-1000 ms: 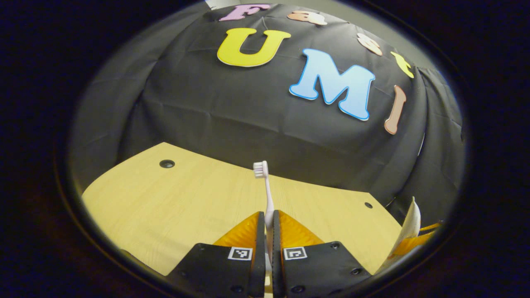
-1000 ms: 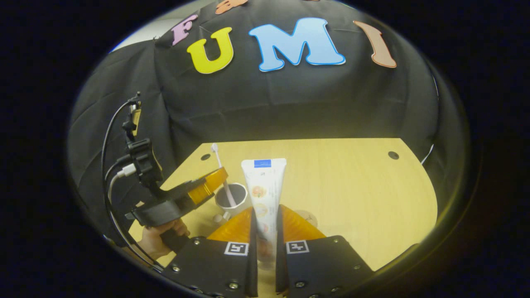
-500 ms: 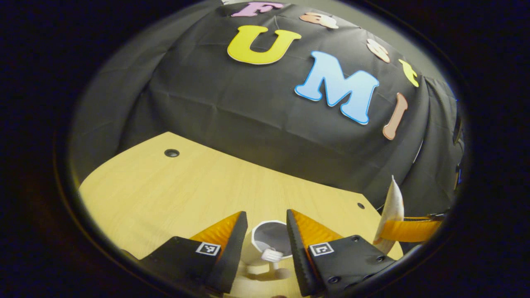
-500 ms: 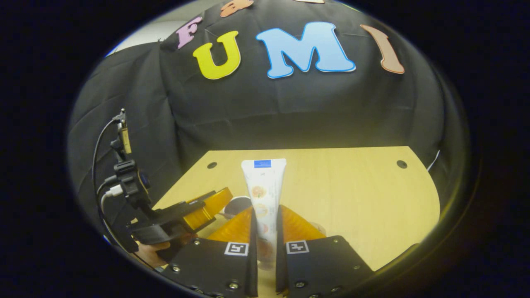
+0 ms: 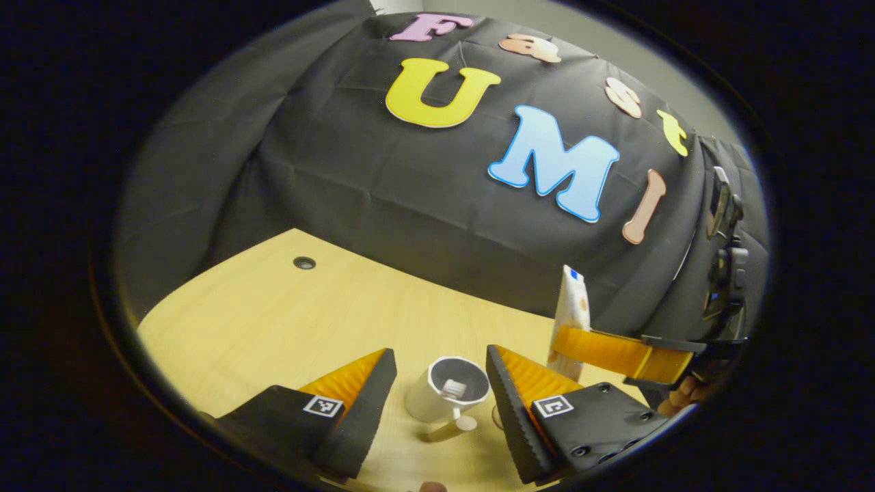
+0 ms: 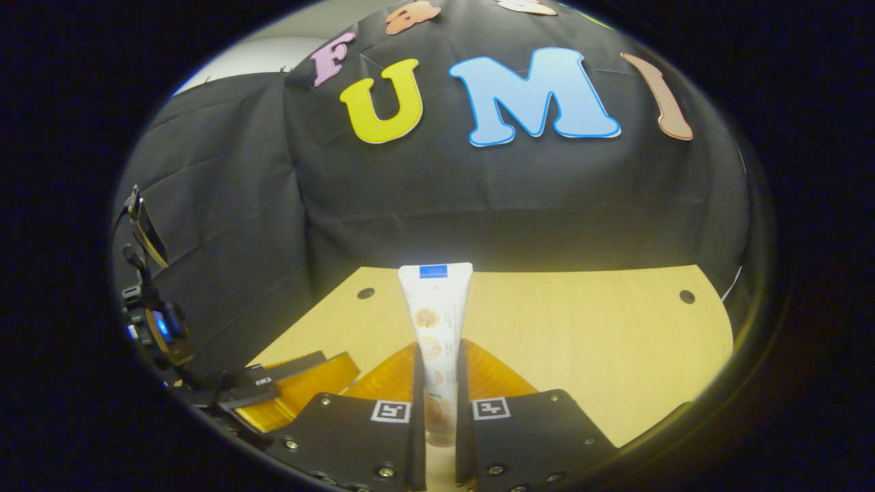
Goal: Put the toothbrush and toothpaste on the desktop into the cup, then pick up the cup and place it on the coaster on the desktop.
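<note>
Toothbrush [image 5: 453,391] stands inside the cup [image 5: 437,400], brush head down near the bottom. Cup sits on the desk [image 5: 273,321], between the spread fingers of the left gripper [image 5: 437,389], which hold nothing. Toothpaste [image 6: 435,328] upright, pinched between both fingers of the right gripper [image 6: 436,383], above the desk. In the left gripper view, that tube sits just right of the cup.
</note>
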`<state>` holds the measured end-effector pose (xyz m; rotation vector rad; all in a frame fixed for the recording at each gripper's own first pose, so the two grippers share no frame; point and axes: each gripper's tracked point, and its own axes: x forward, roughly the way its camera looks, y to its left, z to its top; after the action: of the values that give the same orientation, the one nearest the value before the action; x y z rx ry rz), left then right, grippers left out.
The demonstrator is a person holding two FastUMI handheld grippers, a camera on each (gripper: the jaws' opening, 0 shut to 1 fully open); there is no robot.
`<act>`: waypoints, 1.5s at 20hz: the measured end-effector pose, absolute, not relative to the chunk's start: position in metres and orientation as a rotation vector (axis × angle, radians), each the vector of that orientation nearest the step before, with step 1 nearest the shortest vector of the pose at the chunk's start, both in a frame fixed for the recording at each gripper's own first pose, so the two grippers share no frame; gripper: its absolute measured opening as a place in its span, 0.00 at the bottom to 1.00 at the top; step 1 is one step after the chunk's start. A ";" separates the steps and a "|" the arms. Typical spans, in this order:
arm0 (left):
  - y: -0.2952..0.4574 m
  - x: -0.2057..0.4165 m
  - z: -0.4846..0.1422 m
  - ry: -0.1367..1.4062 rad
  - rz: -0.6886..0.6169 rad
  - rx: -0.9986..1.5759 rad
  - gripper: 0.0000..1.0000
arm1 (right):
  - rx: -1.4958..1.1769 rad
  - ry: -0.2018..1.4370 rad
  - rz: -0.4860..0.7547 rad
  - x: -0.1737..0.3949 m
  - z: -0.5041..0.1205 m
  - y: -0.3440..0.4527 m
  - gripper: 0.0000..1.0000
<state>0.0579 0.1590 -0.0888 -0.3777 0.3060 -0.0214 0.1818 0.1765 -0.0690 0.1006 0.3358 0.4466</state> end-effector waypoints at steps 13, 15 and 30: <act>0.166 -0.006 -0.109 0.415 -0.021 -0.376 0.91 | 0.080 0.222 0.512 0.243 -0.083 0.242 0.18; 0.168 -0.011 -0.112 0.425 -0.017 -0.375 0.93 | 0.059 0.229 0.511 0.246 -0.093 0.245 0.18; 0.163 -0.017 -0.139 0.474 0.000 -0.414 0.85 | 0.013 0.219 0.526 0.239 -0.110 0.244 0.30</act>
<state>-0.0174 0.1628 -0.1387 -0.4137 0.4744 0.0005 0.2394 0.2438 -0.1104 0.0125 0.2189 0.5259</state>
